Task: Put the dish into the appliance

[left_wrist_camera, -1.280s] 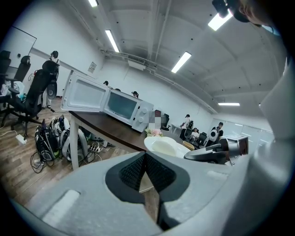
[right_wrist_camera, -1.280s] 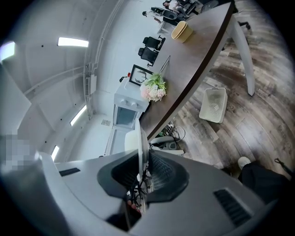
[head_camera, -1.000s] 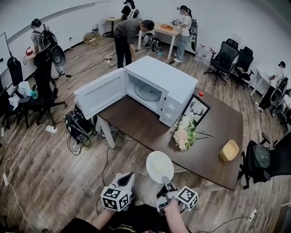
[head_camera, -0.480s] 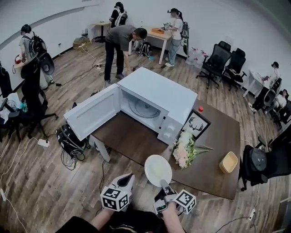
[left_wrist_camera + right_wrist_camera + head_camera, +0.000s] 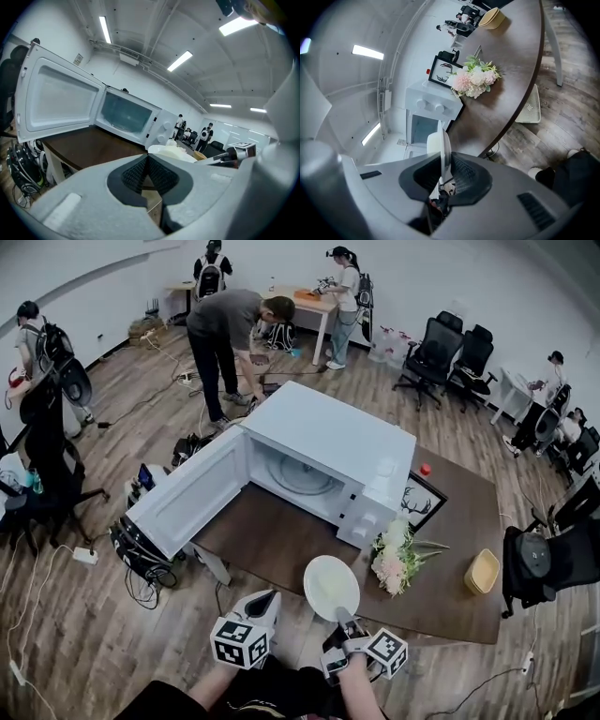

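right gripper view shows the right gripper (image 5: 440, 174) clamped on the rim of the white dish (image 5: 443, 143), above the near edge of the table (image 5: 272, 532), short of the open microwave (image 5: 323, 442); the left gripper (image 5: 147, 174) is closed, empty. pinched only at its edge, the dish could tilt, slip, or clip the cavity frame.

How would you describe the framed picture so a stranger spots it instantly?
Find the white microwave on the dark table. Beside its control panel stands a black-framed picture of deer antlers, behind the flowers; nothing else there is framed.
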A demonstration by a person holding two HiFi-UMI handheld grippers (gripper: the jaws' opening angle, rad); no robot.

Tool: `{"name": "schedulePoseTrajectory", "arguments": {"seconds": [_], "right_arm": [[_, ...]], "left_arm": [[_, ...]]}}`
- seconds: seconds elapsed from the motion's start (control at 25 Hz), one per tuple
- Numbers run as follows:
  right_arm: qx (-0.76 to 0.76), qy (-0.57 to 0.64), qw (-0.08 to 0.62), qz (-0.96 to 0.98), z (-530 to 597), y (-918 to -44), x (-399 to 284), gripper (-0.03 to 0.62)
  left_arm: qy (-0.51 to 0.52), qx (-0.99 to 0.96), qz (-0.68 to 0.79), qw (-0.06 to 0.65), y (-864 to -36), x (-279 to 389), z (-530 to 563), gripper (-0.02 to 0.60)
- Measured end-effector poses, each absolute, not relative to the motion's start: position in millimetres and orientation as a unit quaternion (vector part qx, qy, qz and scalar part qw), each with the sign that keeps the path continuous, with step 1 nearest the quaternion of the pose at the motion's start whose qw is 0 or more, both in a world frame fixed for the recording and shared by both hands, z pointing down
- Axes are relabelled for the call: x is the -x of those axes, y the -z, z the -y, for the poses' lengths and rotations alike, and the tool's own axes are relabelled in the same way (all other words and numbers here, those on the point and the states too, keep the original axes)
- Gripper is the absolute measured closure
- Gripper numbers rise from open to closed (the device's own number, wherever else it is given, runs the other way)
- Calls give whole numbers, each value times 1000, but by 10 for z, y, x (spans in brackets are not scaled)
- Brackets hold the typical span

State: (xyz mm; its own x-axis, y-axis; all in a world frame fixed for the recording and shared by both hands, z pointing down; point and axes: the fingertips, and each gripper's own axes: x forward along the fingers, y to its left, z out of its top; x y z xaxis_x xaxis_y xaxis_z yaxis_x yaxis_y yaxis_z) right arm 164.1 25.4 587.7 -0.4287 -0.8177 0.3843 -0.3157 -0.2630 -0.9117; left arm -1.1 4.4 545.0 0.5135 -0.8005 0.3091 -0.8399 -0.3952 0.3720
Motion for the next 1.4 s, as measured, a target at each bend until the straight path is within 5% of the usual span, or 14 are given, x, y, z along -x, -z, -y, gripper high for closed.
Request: {"name": "schedulePoseTrajectory", "arguments": {"seconds": [1.4], "right_arm": [[436,636,182,-610,1525,-5767,-860,536]], "left_arm": [[-40,-791,551,263,-5547,532,1380,574]]}}
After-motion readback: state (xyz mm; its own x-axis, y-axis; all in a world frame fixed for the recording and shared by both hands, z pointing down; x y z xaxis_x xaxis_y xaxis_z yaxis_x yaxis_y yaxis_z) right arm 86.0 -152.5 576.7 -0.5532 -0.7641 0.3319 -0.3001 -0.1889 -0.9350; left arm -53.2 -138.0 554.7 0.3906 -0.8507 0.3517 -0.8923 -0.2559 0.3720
